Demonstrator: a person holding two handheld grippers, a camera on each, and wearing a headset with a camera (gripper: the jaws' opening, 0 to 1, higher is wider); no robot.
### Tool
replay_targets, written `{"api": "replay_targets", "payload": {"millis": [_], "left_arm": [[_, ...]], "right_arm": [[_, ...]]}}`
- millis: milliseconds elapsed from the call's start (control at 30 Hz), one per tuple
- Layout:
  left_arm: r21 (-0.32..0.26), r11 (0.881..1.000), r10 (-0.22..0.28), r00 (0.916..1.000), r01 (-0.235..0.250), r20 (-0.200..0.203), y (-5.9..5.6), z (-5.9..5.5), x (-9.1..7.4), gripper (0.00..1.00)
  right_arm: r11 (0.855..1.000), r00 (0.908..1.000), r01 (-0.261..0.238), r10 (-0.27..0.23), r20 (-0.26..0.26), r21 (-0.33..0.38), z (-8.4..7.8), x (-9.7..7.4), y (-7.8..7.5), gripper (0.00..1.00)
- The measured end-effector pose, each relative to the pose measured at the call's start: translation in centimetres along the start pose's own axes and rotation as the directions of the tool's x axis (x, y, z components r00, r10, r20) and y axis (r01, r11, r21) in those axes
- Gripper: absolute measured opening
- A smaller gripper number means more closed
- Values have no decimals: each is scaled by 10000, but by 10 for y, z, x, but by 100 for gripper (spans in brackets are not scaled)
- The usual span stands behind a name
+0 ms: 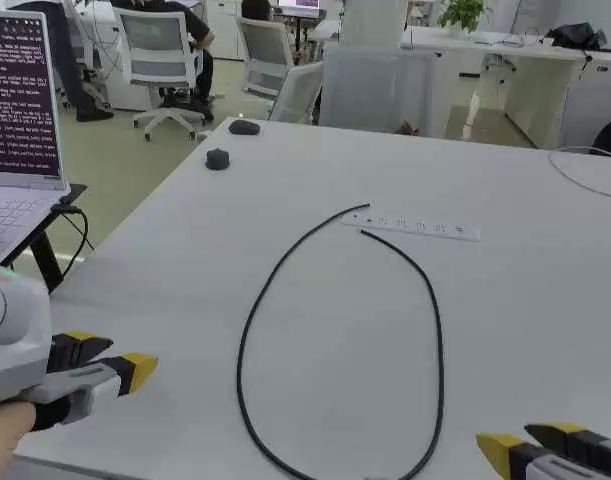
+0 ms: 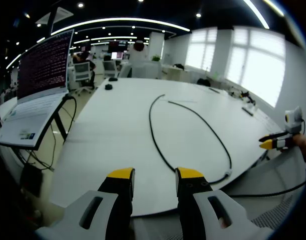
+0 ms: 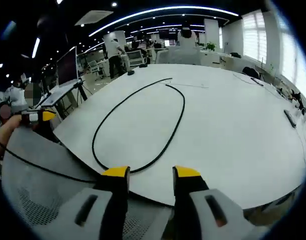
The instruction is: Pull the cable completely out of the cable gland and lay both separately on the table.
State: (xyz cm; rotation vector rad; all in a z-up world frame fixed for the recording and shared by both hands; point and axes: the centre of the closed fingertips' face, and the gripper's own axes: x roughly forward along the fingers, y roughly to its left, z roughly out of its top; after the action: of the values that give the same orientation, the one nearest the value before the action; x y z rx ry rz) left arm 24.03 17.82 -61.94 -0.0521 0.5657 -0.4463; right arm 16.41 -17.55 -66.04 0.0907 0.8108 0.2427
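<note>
We held the left gripper (image 2: 151,175) and right gripper (image 3: 150,172) released, jaws apart and empty (both at the worktop's (image 1: 545,300) near edge), the black cable (image 1: 243,340) lying looped ahead, between them.

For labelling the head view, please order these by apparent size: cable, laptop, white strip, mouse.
1. cable, widest span as a loop
2. laptop, but near and cropped, so unsure against the cable
3. white strip
4. mouse, smallest
</note>
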Motion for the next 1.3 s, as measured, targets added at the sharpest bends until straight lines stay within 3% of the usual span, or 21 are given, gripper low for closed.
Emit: {"api": "replay_targets", "payload": {"millis": [467,1300], "left_arm": [[-101,9999,22,10000,-22,-39,2,-2,1,33],[-22,10000,-37,9997,36,-251,3,-3,5,32]], "right_arm": [[9997,9996,-136,132,231,182,3,0,0,46],[9998,9997,-198,197,147,103,5,4,0,43]]}}
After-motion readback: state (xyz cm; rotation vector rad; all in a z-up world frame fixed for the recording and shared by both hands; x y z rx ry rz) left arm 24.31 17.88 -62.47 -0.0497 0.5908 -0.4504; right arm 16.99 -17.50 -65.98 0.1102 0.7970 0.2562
